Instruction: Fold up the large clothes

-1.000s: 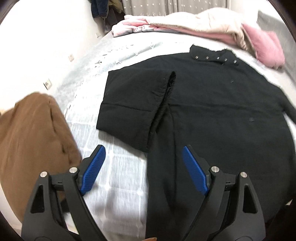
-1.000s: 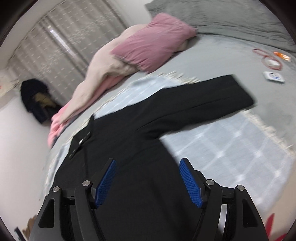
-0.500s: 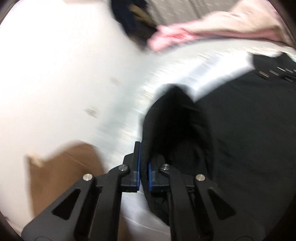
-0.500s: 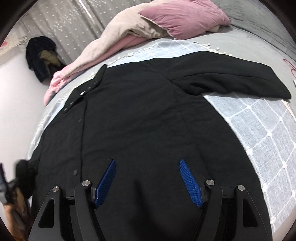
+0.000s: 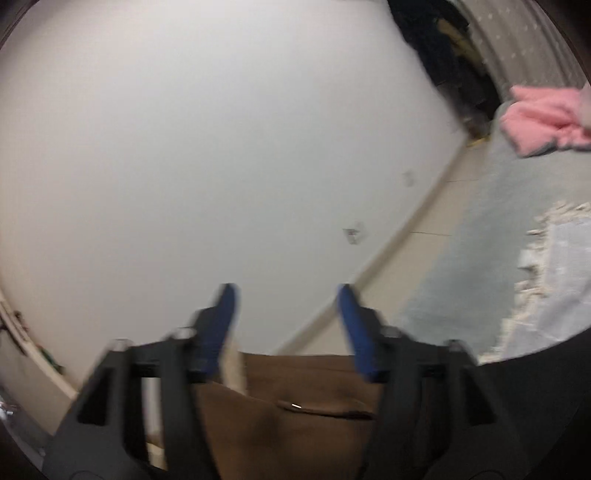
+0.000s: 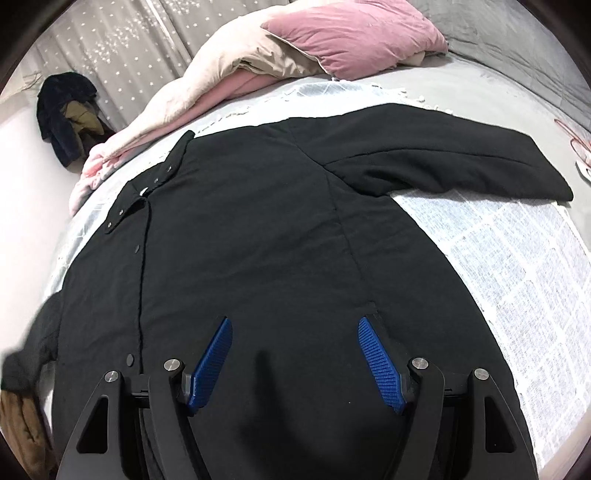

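A large black coat (image 6: 251,240) lies spread flat on the bed, collar to the upper left, its right sleeve (image 6: 454,162) stretched out to the right. Its left sleeve (image 6: 33,343) hangs blurred at the left bed edge. My right gripper (image 6: 293,325) is open and empty above the coat's lower part. My left gripper (image 5: 286,295) is open and empty, pointing at the white wall (image 5: 221,147) beyond the bed edge, above a brown garment (image 5: 295,406). In the left wrist view only a dark patch (image 5: 554,369) of the coat shows at the lower right.
A white checked cloth (image 6: 517,277) lies under the coat on the grey bed. A pink pillow (image 6: 354,33) and a beige-pink duvet (image 6: 221,74) lie at the back. Dark clothes (image 6: 66,107) hang by the curtain. The brown garment (image 6: 18,424) also sits at the left bed edge.
My left gripper was shut on the coat's left sleeve; it has opened, let go and swung left to face the wall. The sleeve now lies out at the left. The right gripper stayed open.
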`<state>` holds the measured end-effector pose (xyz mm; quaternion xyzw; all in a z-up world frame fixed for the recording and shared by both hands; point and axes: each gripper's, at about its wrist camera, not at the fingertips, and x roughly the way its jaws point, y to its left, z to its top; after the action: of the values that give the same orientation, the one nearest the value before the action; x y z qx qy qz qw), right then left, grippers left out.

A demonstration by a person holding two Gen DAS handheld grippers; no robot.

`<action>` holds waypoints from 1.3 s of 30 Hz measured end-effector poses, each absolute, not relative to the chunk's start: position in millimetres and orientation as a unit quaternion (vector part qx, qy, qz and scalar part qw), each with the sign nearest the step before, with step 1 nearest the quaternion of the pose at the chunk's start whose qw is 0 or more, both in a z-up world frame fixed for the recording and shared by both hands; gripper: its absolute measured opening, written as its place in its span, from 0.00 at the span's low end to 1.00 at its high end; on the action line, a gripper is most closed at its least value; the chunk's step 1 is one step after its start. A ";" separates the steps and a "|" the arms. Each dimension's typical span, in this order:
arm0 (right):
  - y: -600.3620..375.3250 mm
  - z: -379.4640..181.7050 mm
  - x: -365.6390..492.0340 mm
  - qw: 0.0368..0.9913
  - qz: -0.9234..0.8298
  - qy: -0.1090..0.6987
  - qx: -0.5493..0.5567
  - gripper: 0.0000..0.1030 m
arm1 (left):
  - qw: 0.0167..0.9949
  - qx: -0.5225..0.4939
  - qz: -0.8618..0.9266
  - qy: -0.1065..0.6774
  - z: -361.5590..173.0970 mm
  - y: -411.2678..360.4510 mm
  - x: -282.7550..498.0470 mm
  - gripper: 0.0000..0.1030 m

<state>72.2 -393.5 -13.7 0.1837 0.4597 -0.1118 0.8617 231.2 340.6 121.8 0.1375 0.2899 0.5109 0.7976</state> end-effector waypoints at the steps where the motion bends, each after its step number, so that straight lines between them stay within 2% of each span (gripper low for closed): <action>1: -391.7 -13.4 73.7 0.863 -0.113 0.459 0.178 0.70 | 0.814 0.125 0.485 0.295 121.6 333.0 228.4 0.74; 4: -384.1 -13.1 78.4 0.866 -0.112 0.459 0.166 0.70 | 0.859 0.085 0.371 0.344 109.5 286.4 222.8 0.74; 8: -360.0 -12.3 80.5 0.876 -0.084 0.454 0.139 0.70 | 0.900 0.032 0.195 0.390 83.1 186.6 194.5 0.77; 13: -340.9 -29.4 84.2 0.894 -0.032 0.442 0.067 0.70 | 0.907 0.025 0.025 0.420 20.1 63.2 150.7 0.78; 18: -367.4 -66.6 63.4 0.895 -0.056 0.443 -0.023 0.71 | 0.884 0.016 0.008 0.466 -62.9 67.1 86.4 0.79; 20: -393.0 -62.6 47.5 0.902 -0.009 0.430 0.036 0.71 | 0.896 -0.024 -0.002 0.444 -55.7 87.4 61.0 0.83; 23: -419.5 -58.7 29.3 0.903 -0.005 0.422 0.082 0.73 | 0.864 -0.052 0.030 0.499 -56.4 117.6 32.9 0.85; 26: -437.6 -59.4 21.5 0.888 -0.044 0.451 0.085 0.73 | 0.856 -0.045 0.042 0.513 -35.9 127.1 8.5 0.85; 29: -436.2 -41.3 23.2 0.868 -0.085 0.487 0.053 0.73 | 0.866 -0.069 0.046 0.493 0.2 135.5 7.2 0.85; 36: -415.0 33.7 52.5 0.856 -0.057 0.505 0.094 0.73 | 0.877 -0.111 -0.002 0.467 82.4 112.0 61.2 0.85; 39: -395.8 68.2 83.7 0.866 -0.041 0.490 0.090 0.73 | 0.877 -0.110 -0.011 0.467 88.6 101.7 112.9 0.85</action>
<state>83.7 -395.8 68.2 0.0900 0.4904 -0.0407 0.8659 112.9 101.7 88.6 -0.1098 0.4669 -0.0108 0.8774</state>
